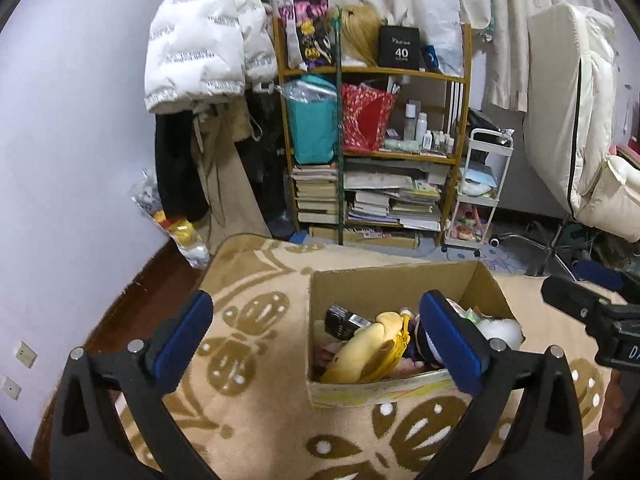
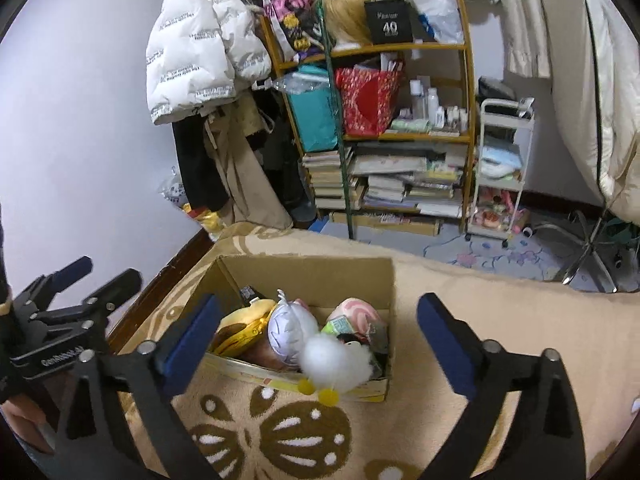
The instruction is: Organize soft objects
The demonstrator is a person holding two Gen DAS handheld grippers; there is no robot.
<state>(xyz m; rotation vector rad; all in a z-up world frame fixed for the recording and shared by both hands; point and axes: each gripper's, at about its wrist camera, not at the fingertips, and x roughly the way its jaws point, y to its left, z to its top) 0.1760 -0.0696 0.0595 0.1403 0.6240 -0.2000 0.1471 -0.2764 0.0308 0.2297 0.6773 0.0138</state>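
Both the left gripper (image 1: 316, 344) and right gripper (image 2: 320, 332) hover wide open and empty above the cardboard box (image 2: 304, 270) of plush toys (image 2: 334, 358); patterned blanket (image 2: 460, 280) surrounds it.

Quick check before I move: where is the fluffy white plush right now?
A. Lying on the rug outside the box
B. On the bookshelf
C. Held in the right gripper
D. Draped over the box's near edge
D: the white plush hangs over the near wall of the cardboard box, and the right gripper is open and empty.
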